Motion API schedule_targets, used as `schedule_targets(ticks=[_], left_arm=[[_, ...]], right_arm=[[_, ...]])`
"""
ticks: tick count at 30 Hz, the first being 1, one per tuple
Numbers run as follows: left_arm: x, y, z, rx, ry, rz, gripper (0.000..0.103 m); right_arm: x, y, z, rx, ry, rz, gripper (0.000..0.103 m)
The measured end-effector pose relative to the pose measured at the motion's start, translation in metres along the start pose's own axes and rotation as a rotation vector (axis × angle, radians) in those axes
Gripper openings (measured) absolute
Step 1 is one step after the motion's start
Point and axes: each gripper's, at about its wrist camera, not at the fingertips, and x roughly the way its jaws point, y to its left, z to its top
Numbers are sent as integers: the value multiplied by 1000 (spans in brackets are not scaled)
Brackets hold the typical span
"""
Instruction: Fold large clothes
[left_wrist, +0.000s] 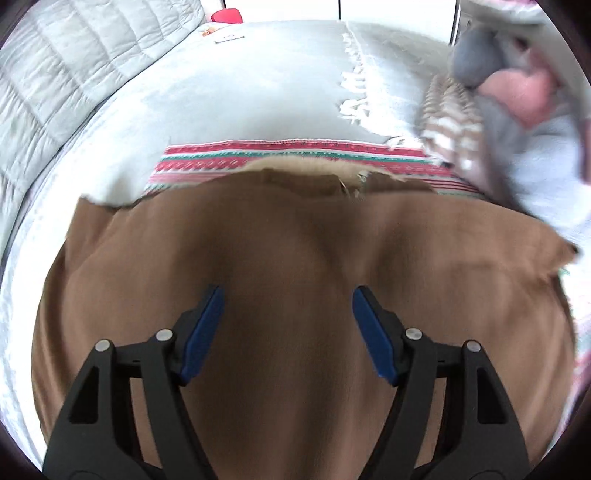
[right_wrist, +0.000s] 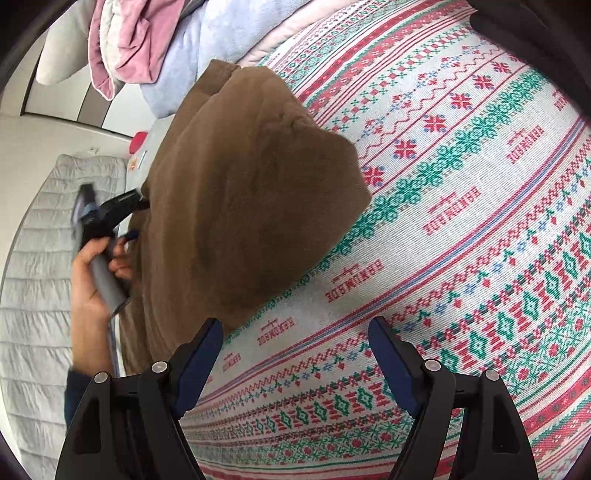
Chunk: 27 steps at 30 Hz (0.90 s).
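A large brown fleece garment (left_wrist: 295, 240) lies folded on a patterned red, green and white blanket (right_wrist: 461, 221). In the left wrist view it fills the lower half, its collar at the far edge. My left gripper (left_wrist: 288, 291) hovers over the garment's middle, open, with nothing pinched between its blue pads (left_wrist: 207, 325). In the right wrist view the garment (right_wrist: 251, 192) lies at upper left, and a hand (right_wrist: 92, 280) holds the left gripper (right_wrist: 136, 218) at its far-left edge. My right gripper (right_wrist: 295, 325) stands open over bare blanket, just off the garment's near corner.
A pile of pink, grey, striped and pale blue clothes (left_wrist: 517, 96) lies beyond the garment; the right wrist view has that pile (right_wrist: 147, 37) at its top left. A quilted grey cover (left_wrist: 55, 74) lines the bed's side. A white fringed throw (left_wrist: 354, 92) and a red object (left_wrist: 226, 16) lie further back.
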Motion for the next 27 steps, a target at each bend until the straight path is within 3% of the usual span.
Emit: schedule_targets(ticks=[4, 7, 9, 11, 12, 15, 21, 27], left_arm=[[-64, 2, -68, 73, -61, -86, 73], [-98, -8, -137, 154, -43, -126, 73], [-105, -15, -170, 196, -27, -104, 73], [-90, -19, -196, 218, 33, -32, 73], [-81, -19, -204, 211, 60, -20, 75], [-69, -20, -219, 204, 8, 16, 86], [-85, -4, -211, 106, 52, -53, 84], [-115, 27, -229, 102, 17, 12, 84]], right_arm=[[-8, -5, 3, 7, -25, 19, 82], [-11, -7, 3, 7, -34, 22, 82], [-13, -9, 4, 9, -44, 18, 82], [-15, -8, 1, -1, -57, 7, 82], [-16, -7, 2, -5, -59, 2, 82], [-9, -2, 2, -3, -51, 6, 82], [-2, -5, 6, 5, -59, 2, 82], [1, -13, 9, 23, -65, 40, 82]])
